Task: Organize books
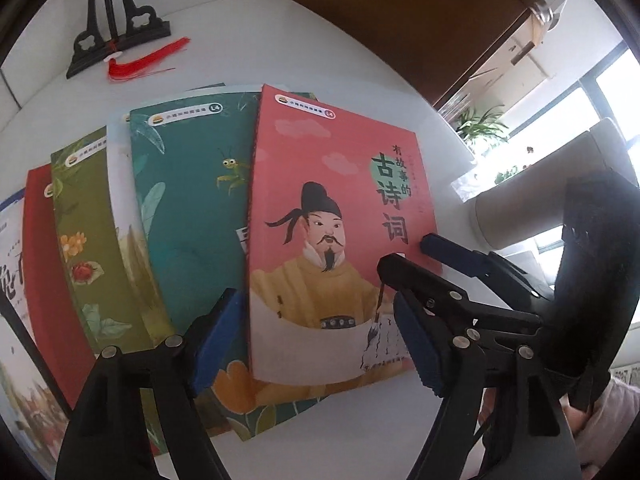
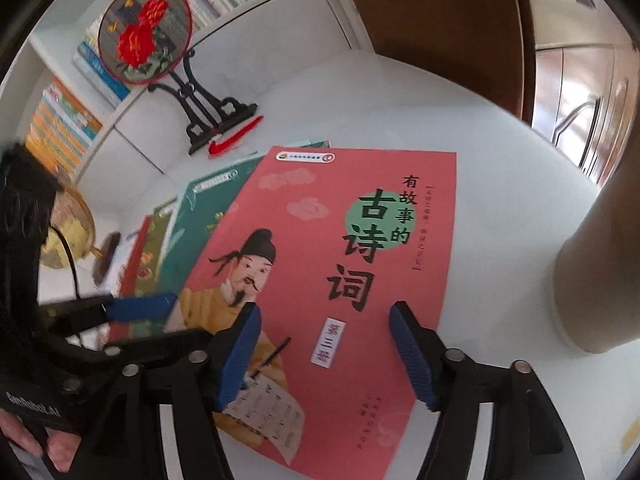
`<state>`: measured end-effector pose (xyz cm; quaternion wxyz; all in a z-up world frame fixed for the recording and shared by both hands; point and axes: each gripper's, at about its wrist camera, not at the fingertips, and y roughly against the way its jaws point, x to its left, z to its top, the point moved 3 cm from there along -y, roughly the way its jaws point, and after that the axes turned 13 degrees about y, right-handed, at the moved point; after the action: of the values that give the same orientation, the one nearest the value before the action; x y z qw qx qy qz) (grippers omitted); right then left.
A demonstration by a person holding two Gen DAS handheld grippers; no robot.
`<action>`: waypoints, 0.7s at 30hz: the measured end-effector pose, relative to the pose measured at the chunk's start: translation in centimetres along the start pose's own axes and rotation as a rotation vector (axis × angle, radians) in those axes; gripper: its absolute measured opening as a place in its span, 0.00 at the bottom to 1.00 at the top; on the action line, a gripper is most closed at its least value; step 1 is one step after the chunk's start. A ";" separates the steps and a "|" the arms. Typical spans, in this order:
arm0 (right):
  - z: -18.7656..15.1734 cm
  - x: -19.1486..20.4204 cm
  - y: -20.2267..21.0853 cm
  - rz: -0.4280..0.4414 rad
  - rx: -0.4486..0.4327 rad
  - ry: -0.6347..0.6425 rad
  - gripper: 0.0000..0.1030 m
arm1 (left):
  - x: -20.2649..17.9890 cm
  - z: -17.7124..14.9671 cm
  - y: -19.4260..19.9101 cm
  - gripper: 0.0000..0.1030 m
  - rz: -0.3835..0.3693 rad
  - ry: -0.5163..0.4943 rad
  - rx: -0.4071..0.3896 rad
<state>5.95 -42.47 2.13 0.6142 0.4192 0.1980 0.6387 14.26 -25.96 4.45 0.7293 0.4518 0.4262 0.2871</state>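
Pink book (image 2: 320, 280) between spread right gripper (image 2: 324, 344)

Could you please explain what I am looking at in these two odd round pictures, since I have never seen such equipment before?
No robot here: a person holds a hand-operated two-finger gripper in each hand, each carrying a fisheye camera that looks forward along its fingers, hence the round, bent views.

The left wrist view shows the left gripper up close, with the right gripper reaching in from the right. The right wrist view shows the right gripper, with the left gripper entering at the left.

On the white table lies a fan of overlapping thin books. On top is the pink book with a bearded man in a black hat, then a teal book with a green insect. Behind them stands a round embroidered fan on a black stand.

Both grippers are open above the pink book, holding nothing.
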 end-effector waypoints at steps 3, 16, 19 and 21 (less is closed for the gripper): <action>0.4 0.9 -0.4 0.017 0.008 0.050 0.66 | 0.6 -0.5 0.6 0.71 0.014 -0.010 0.001; -0.7 -2.1 0.8 -0.088 0.022 -0.026 0.67 | 0.5 2.0 -0.5 0.74 0.039 -0.012 0.011; -1.3 -2.3 0.9 0.001 0.009 -0.030 0.70 | -0.4 2.8 -1.2 0.80 0.022 -0.037 0.028; -1.6 -2.5 1.0 0.023 -0.019 -0.057 0.75 | -0.8 3.1 -1.6 0.85 0.011 -0.052 0.044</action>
<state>3.80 -44.56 1.30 0.6161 0.4337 0.1697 0.6352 16.65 -28.60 4.01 0.7284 0.4772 0.4109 0.2699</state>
